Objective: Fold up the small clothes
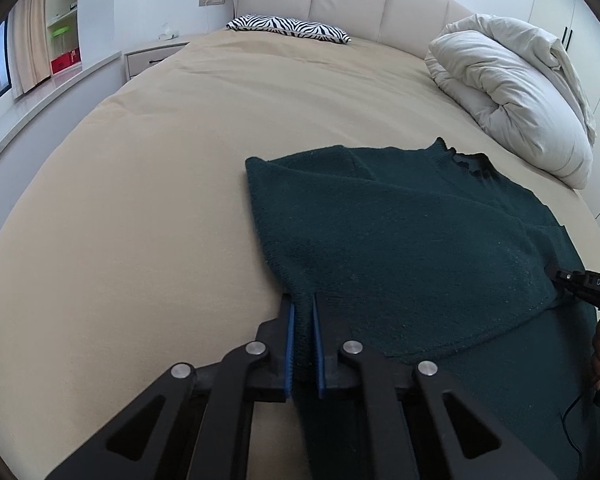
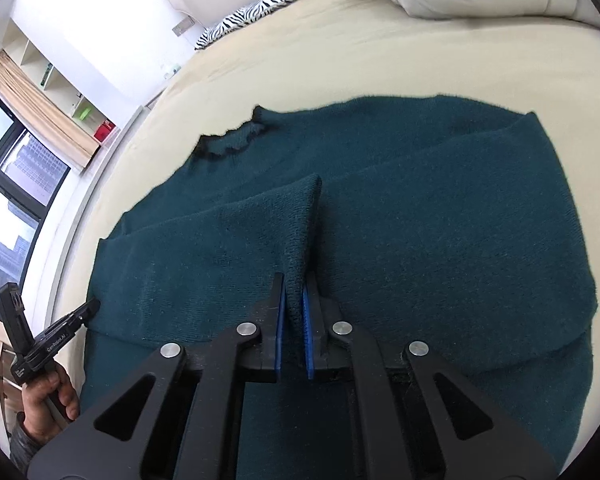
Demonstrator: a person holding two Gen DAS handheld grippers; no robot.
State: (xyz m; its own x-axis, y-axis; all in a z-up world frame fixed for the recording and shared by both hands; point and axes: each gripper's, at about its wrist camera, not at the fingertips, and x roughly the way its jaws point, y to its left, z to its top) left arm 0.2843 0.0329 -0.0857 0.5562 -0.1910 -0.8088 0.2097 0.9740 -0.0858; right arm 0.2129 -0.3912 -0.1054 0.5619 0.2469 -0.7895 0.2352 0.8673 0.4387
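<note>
A dark green knit sweater (image 1: 400, 232) lies on the beige bed, its black-trimmed collar (image 1: 470, 164) at the far side. My left gripper (image 1: 302, 304) is shut on the sweater's left edge, with fabric pinched between the blue pads. In the right wrist view the sweater (image 2: 420, 208) fills the middle, with both sides folded inward. My right gripper (image 2: 294, 292) is shut on a folded edge of the sweater that rises as a ridge between the pads. The right gripper also shows at the right edge of the left wrist view (image 1: 556, 274), and the left gripper at the lower left of the right wrist view (image 2: 90, 306).
A beige bed sheet (image 1: 148, 200) spreads around the sweater. A rolled white duvet (image 1: 512, 92) lies at the far right. A zebra-print pillow (image 1: 288, 28) sits by the headboard. A nightstand (image 1: 148, 58) and shelves stand to the left.
</note>
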